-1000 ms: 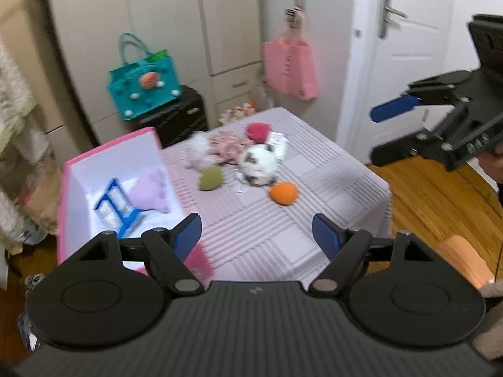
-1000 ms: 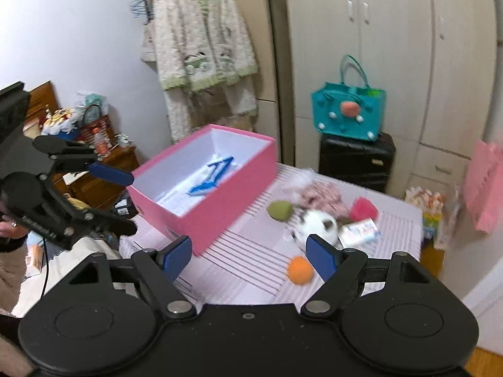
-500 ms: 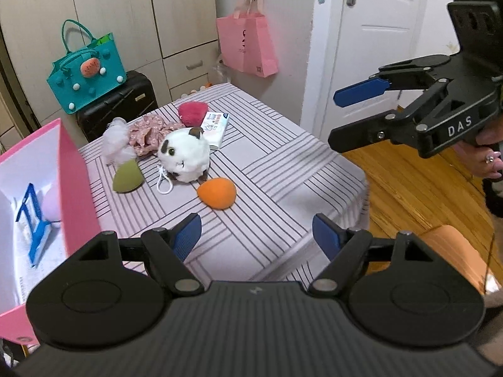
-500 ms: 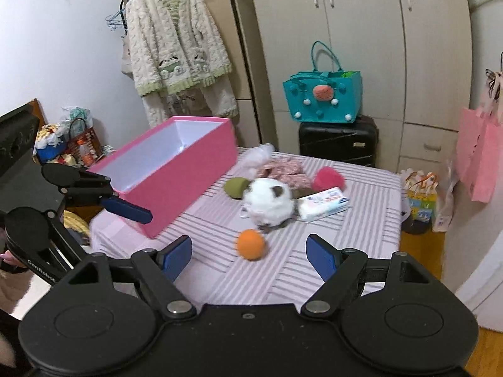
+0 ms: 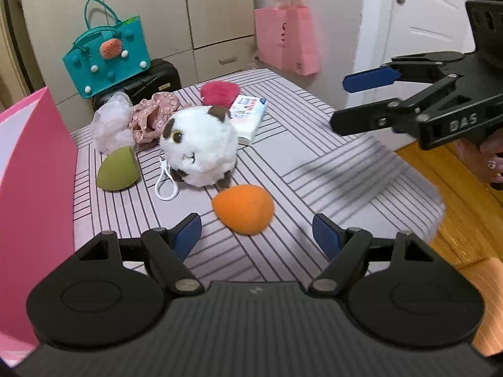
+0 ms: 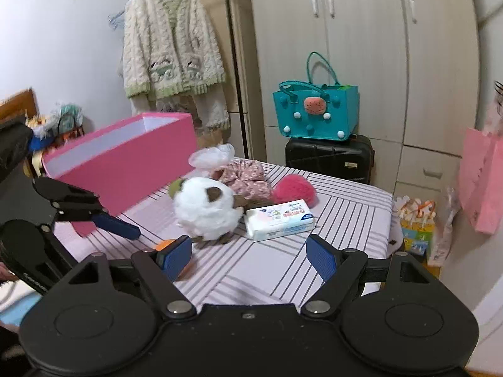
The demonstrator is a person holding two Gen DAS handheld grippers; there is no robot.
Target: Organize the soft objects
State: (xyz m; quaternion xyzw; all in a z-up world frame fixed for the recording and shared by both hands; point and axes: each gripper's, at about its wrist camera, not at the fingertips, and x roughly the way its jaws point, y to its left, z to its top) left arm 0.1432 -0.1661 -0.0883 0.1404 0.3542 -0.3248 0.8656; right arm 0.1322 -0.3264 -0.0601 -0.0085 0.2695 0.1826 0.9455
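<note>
The left gripper [image 5: 256, 231] has its fingers apart, and so has the right gripper [image 6: 250, 256]; neither holds anything. The smooth egg-shaped orange sponge [image 5: 242, 209] lies on the striped table [image 5: 330, 169], half hidden in the right view. Behind it sits the fluffy round toy [image 5: 199, 149]. The pink box [image 6: 125, 163] is cut off at left.
</note>
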